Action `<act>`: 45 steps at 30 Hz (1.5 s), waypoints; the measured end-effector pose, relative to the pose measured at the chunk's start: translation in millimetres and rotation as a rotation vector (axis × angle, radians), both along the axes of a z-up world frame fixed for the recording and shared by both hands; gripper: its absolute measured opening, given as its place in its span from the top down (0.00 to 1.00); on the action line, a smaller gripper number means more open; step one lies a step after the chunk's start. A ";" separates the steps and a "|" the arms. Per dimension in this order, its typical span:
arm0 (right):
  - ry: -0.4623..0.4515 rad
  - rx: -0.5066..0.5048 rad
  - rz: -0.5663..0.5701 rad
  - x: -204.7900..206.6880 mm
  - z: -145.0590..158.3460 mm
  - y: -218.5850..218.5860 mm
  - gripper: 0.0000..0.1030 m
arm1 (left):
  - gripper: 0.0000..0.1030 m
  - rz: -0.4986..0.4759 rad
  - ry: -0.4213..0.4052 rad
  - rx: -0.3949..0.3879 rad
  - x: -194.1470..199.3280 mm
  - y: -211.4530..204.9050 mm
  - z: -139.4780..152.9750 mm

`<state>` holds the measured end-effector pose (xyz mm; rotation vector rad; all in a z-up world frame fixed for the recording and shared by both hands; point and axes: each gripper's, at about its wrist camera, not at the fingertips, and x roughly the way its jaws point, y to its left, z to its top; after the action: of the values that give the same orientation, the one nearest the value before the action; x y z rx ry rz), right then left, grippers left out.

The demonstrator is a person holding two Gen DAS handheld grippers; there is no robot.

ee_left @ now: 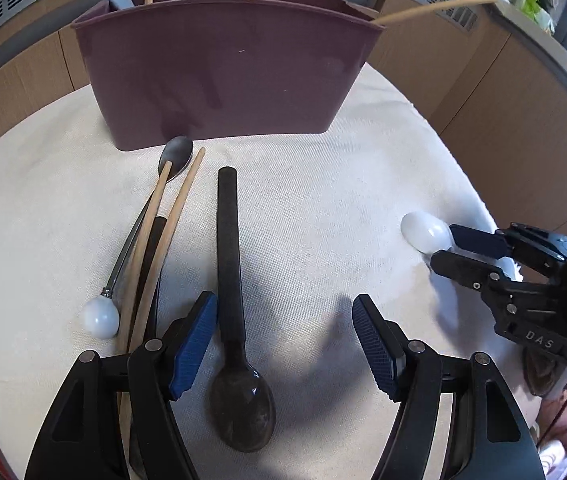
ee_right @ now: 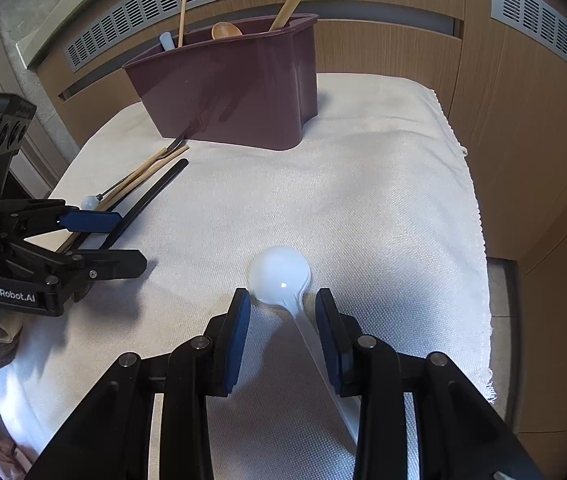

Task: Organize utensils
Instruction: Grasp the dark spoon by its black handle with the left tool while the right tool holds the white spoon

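A maroon utensil caddy (ee_left: 223,76) stands at the back of the cloth and also shows in the right wrist view (ee_right: 235,88); it holds wooden chopsticks, a wooden spoon and a pale blue handle. My left gripper (ee_left: 285,344) is open, its jaws on either side of a black spoon (ee_left: 229,280) lying bowl toward me. Left of it lie two wooden chopsticks (ee_left: 163,240), a metal spoon with a white ball end (ee_left: 139,232) and a dark utensil. My right gripper (ee_right: 283,336) is open around the handle of a white plastic spoon (ee_right: 279,270), not touching it.
A cream cloth (ee_right: 363,200) covers the surface, with its frayed edge at the right. Wood panels with vent grilles (ee_right: 203,4) stand behind. The left gripper's body (ee_right: 23,240) sits at the left of the right wrist view.
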<state>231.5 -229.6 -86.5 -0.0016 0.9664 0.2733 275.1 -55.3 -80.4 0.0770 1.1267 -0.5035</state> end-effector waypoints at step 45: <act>-0.044 -0.144 0.125 -24.7 71.7 33.8 0.69 | 0.88 0.203 -0.299 -0.188 -98.3 73.3 68.2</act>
<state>206.8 -195.7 -14.8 -0.1996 0.9422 0.3165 176.8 18.0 -12.2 -0.1218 0.7808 -0.3989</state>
